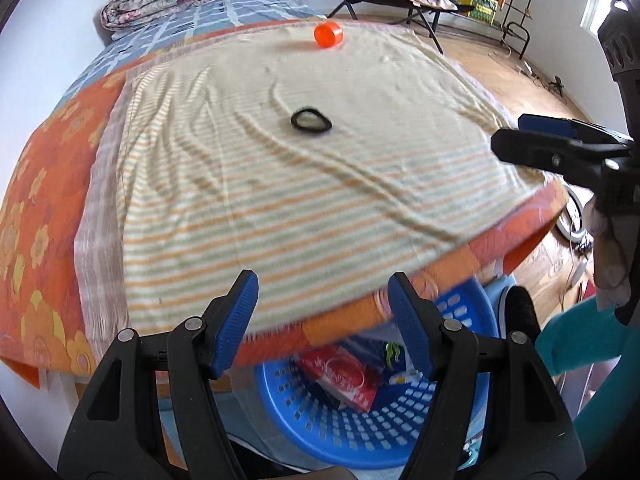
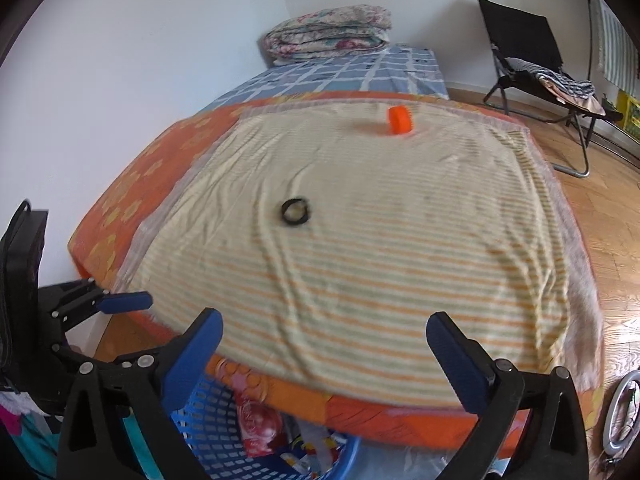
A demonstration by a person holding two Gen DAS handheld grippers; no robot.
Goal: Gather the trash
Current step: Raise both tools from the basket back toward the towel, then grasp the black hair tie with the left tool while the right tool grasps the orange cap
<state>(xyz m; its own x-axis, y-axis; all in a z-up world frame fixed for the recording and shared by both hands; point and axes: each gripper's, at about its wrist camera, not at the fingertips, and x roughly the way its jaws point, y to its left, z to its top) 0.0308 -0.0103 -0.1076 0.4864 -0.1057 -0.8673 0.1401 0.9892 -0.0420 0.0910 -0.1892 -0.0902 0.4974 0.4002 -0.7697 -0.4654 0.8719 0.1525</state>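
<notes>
I observe the blue basket (image 1: pixel 452 412) below the bed's edge holding a red packet (image 1: pixel 344 376) and printed wrappers, while my left gripper (image 1: pixel 324 320) and right gripper (image 2: pixel 324 360) stand wide, gripping nothing.

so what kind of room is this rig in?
Most likely a bedroom in a home. A bed with a striped towel spread on it and a folded quilt at the far end, a folding chair on wood flooring, and a blue basket at the bed's foot.
</notes>
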